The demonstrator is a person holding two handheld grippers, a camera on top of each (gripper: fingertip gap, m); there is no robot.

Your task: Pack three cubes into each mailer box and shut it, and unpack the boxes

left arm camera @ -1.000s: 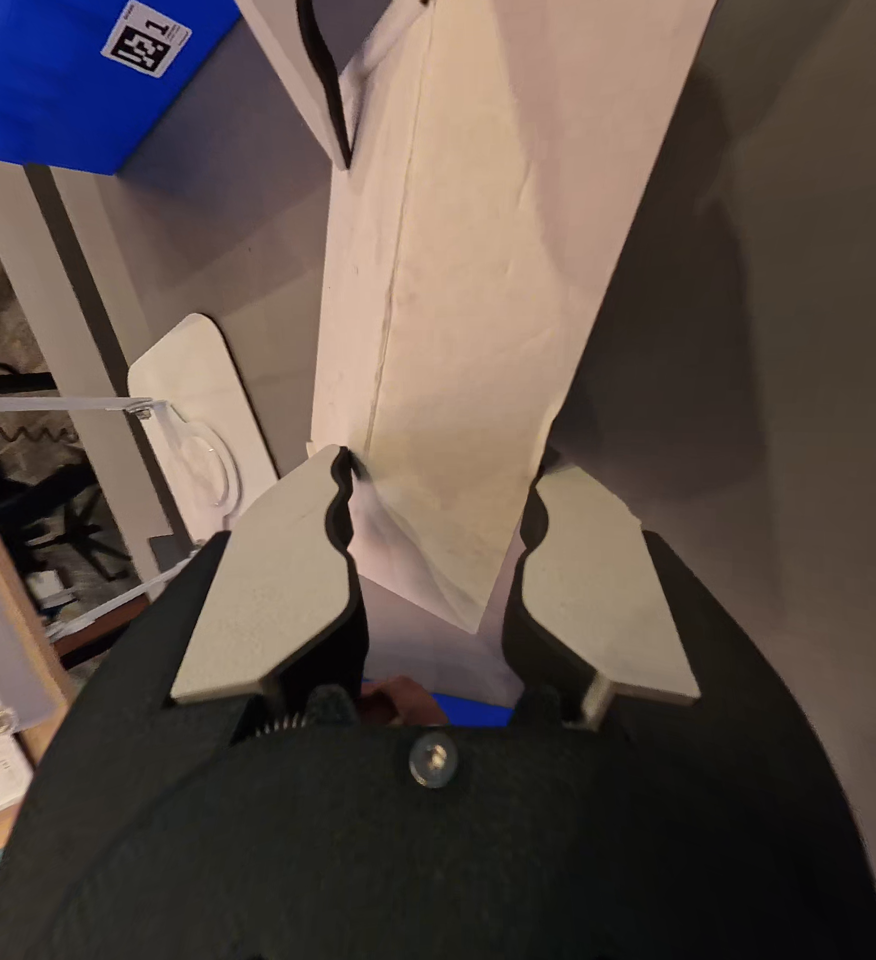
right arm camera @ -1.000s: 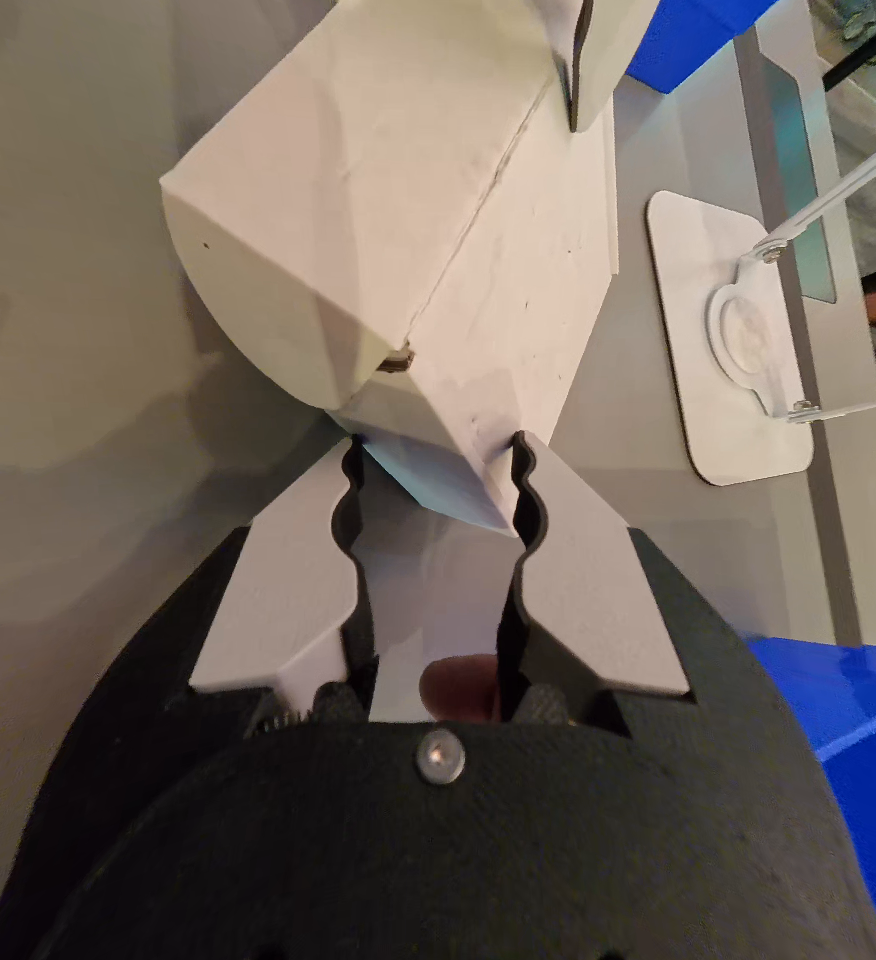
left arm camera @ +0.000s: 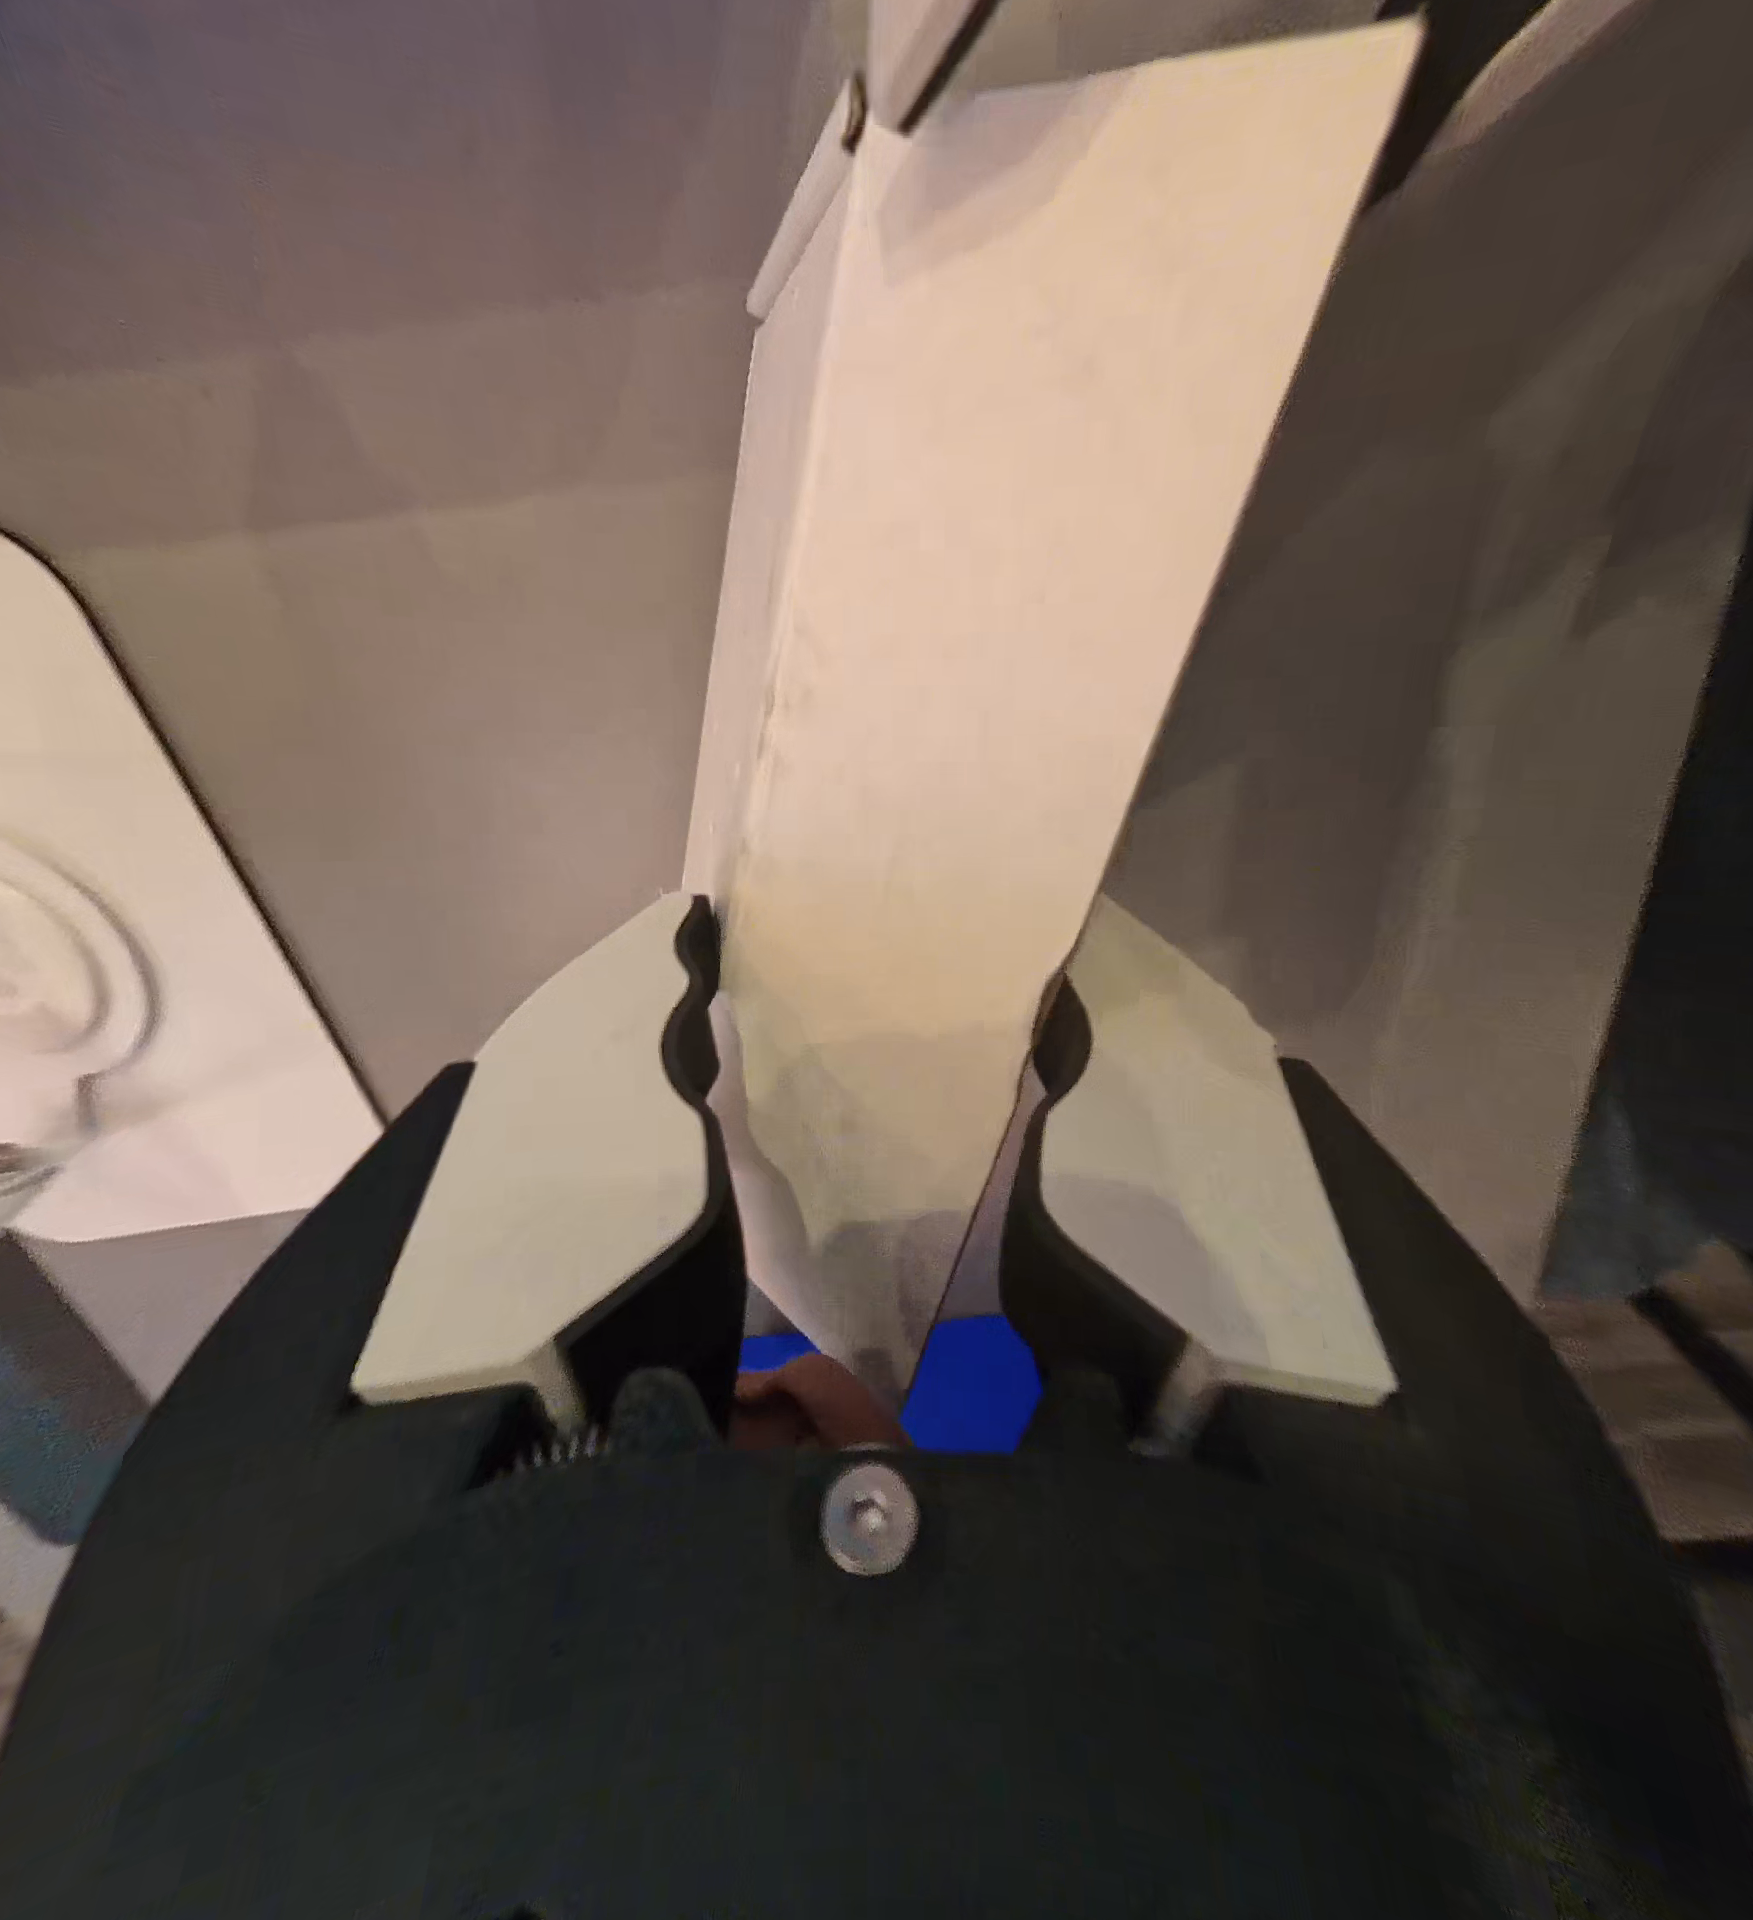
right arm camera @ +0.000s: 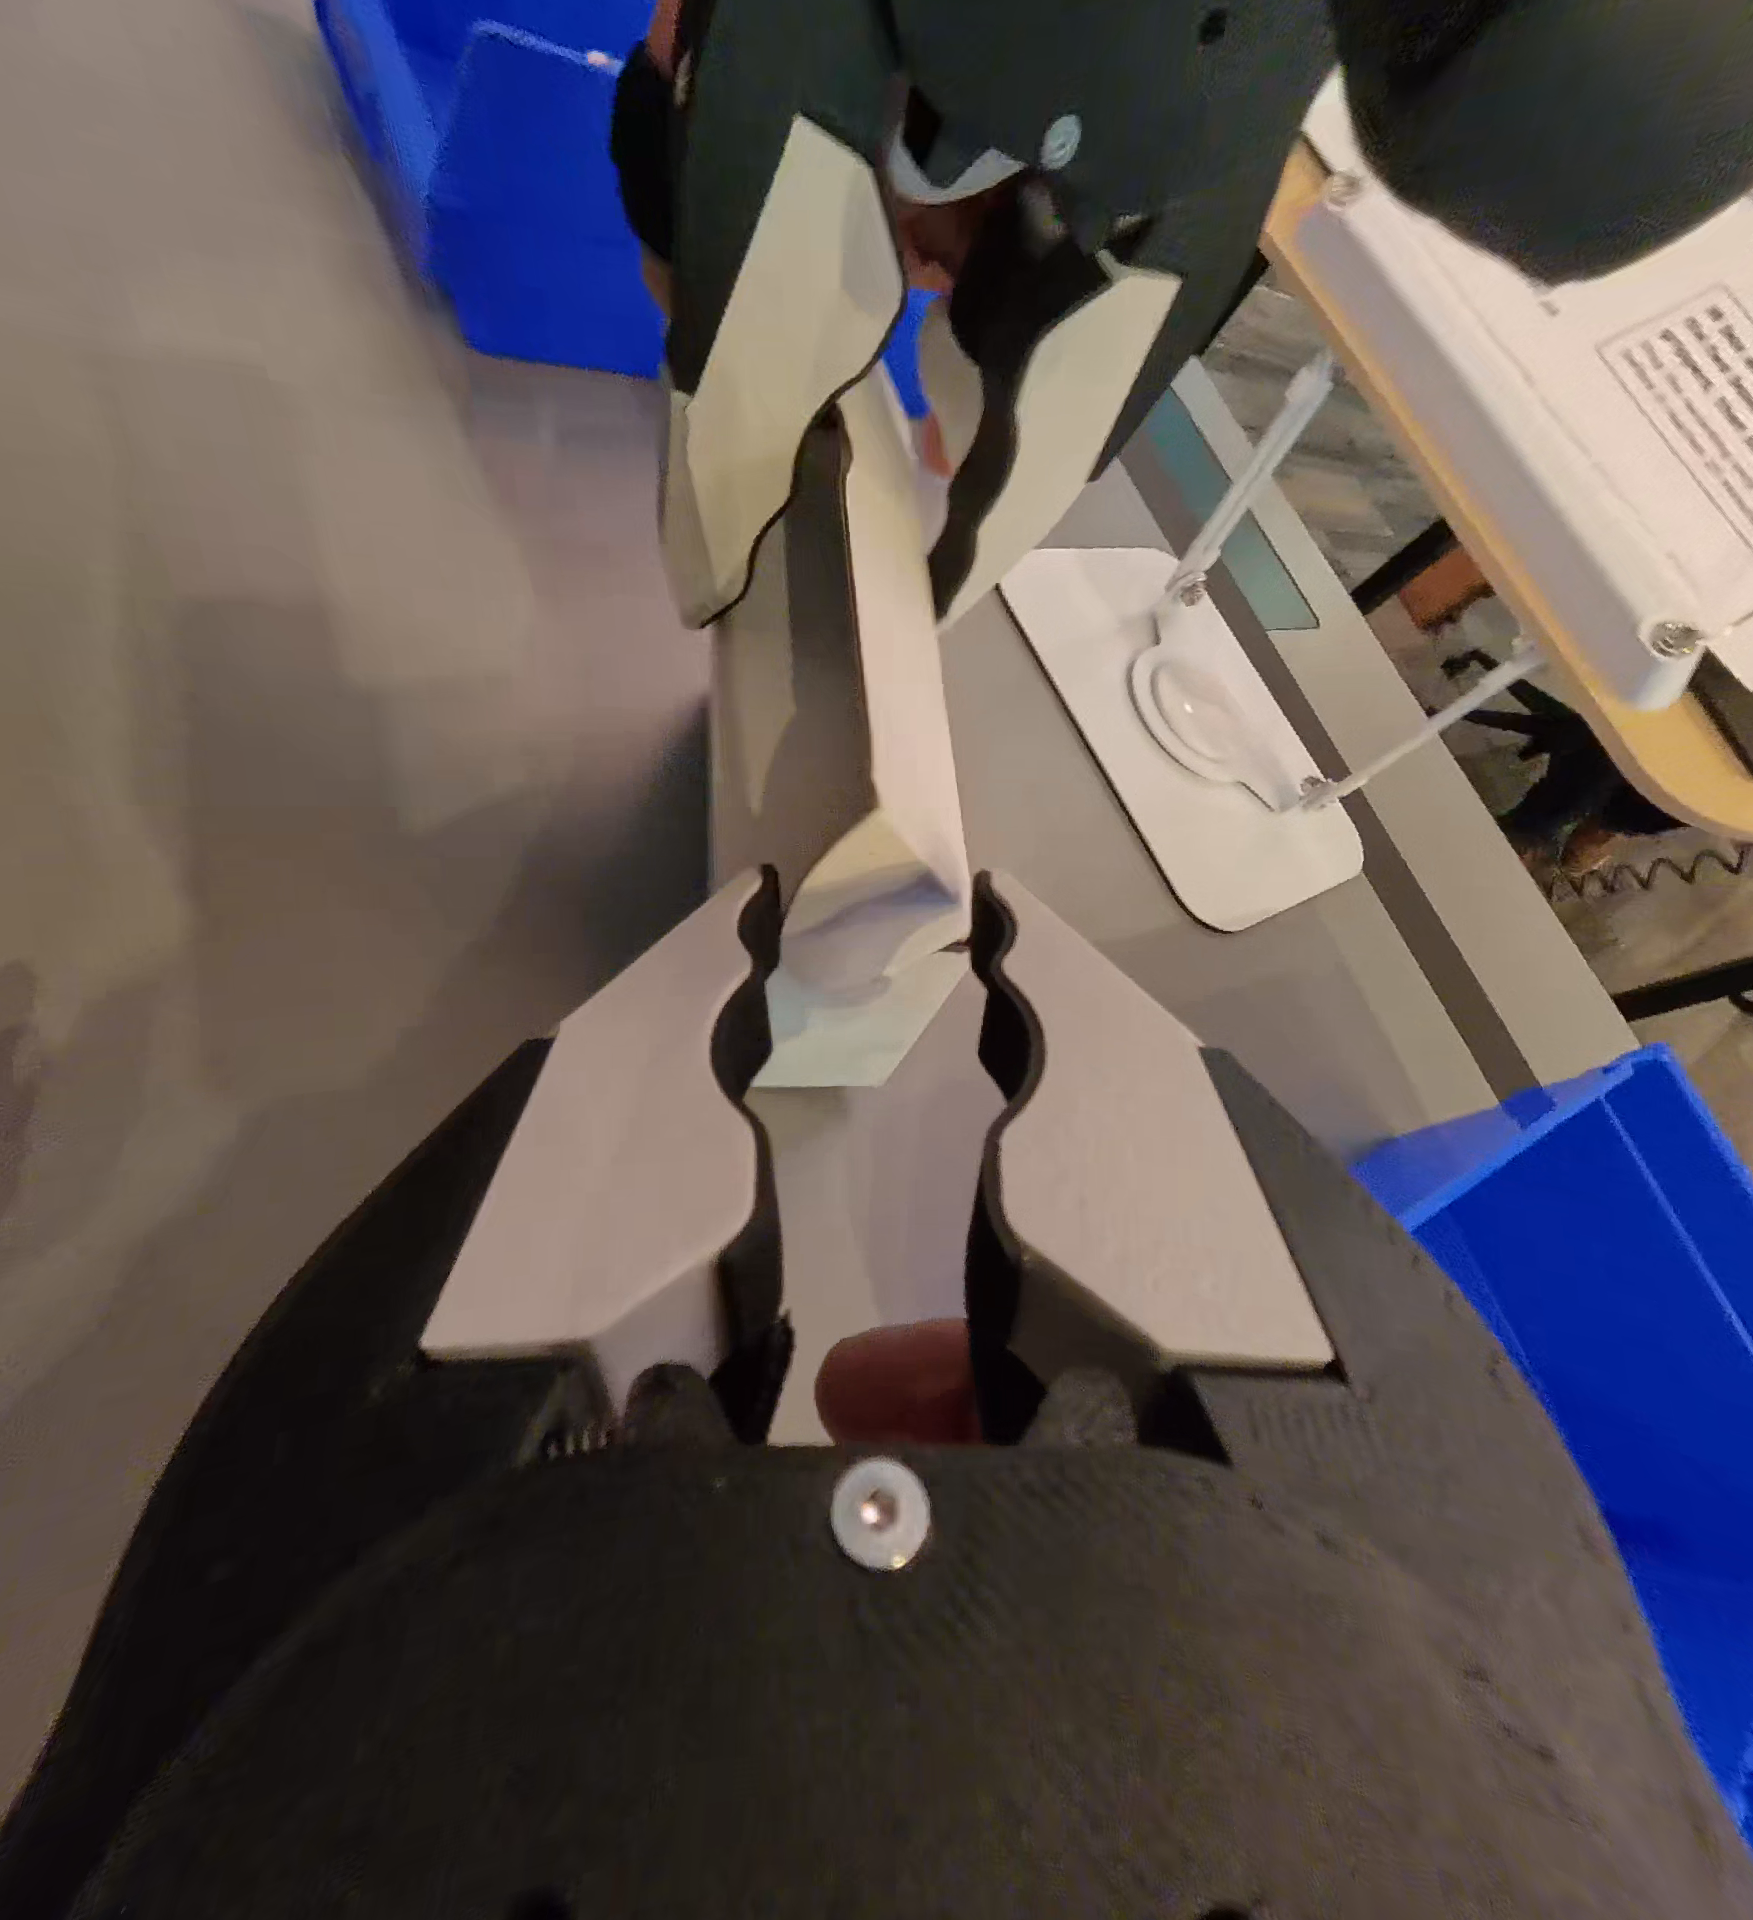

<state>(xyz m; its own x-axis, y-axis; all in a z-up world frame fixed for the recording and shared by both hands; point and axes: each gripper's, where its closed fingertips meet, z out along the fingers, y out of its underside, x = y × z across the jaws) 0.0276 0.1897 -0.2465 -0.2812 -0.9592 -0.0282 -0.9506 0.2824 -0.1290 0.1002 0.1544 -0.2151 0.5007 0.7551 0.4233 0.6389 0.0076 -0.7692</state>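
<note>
Left gripper [left arm camera: 887,997], black body with pale grey fingers, clenched on one end of long white cardboard mailer box [left arm camera: 965,644]; same gripper seen farther off in right wrist view [right arm camera: 887,499], clamped on far end. Box held above grey table [left arm camera: 436,675], stretched between both claws, folded flat-looking, edges blurred. White rounded base plate [right arm camera: 1256,800] near table's right edge, beside box. Right gripper [right arm camera: 872,925] clenched on near crumpled end of box. Blue plastic bin [right arm camera: 1620,1340] past table's right edge; second blue bin [right arm camera: 529,249] toward far edge.
</note>
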